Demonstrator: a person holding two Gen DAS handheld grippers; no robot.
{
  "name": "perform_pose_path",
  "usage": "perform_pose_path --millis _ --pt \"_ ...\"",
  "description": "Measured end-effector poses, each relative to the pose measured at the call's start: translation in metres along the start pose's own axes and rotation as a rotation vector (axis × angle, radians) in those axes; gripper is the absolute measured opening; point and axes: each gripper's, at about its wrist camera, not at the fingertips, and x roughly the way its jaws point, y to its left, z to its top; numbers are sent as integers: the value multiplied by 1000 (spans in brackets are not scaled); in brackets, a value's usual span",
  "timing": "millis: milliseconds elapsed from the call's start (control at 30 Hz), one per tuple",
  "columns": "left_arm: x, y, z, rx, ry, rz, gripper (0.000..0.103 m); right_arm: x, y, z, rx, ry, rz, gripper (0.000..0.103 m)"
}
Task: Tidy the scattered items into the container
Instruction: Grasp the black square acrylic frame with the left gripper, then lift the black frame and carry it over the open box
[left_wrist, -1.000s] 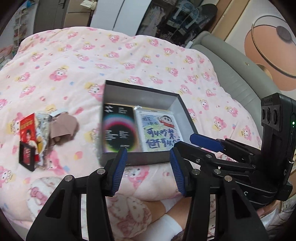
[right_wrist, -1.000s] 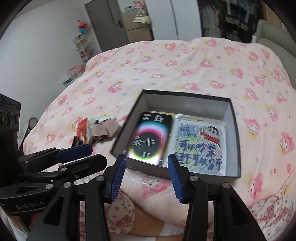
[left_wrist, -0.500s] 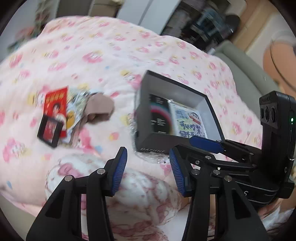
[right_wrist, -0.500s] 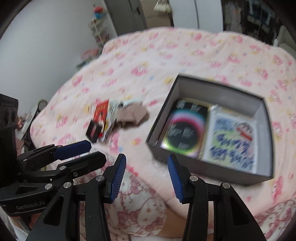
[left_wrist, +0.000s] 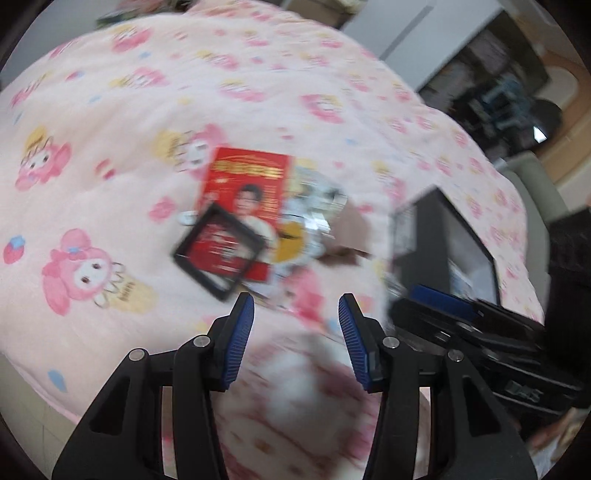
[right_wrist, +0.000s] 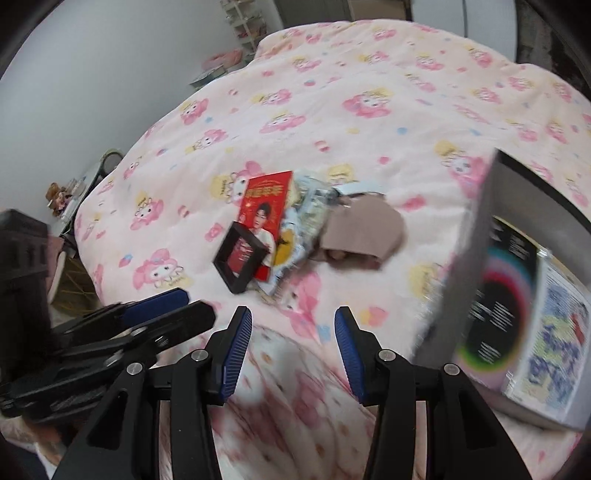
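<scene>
The left gripper (left_wrist: 296, 325) has its fingers spread with nothing between them, above the pink quilt (left_wrist: 110, 122) of the bed. Just beyond its left fingertip lies a small black frame (left_wrist: 218, 250), overlapping the near end of a red card (left_wrist: 245, 192). Beyond the right fingertip sit a crinkled foil packet (left_wrist: 314, 206) and a tan cloth (right_wrist: 360, 230). The right gripper (right_wrist: 293, 325) also has its fingers spread and bare; right of them stands the dark box (right_wrist: 476, 236), holding a black booklet (right_wrist: 495, 310) and a cartoon card (right_wrist: 554, 332).
</scene>
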Motion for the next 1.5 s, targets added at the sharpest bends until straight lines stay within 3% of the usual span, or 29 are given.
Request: perform_pose_path --millis 333,467,600,667,700,867,1033,1167,1233,1500 --pt "52 74 37 -158 -12 87 48 56 -2 28 -14 87 8 43" --pt "72 81 41 -172 25 40 48 77 -5 34 -6 127 30 43" --pt "84 70 38 -151 86 12 50 93 -5 35 1 160 48 43" --pt "82 60 33 -148 126 -97 49 96 -7 35 11 168 52 43" --pt "80 56 31 -142 134 -139 42 98 -9 34 18 171 53 43" --pt "79 62 40 -145 86 -51 44 106 -17 35 44 172 14 43" --pt "82 64 42 -132 93 -81 44 117 -18 31 52 192 12 43" --pt "92 55 31 -137 162 -116 44 121 -11 28 46 197 74 32" --pt "85 44 28 -127 154 -124 44 116 -8 26 51 191 89 25" --pt "26 -33 24 -4 62 -254 44 33 -21 16 35 8 24 25"
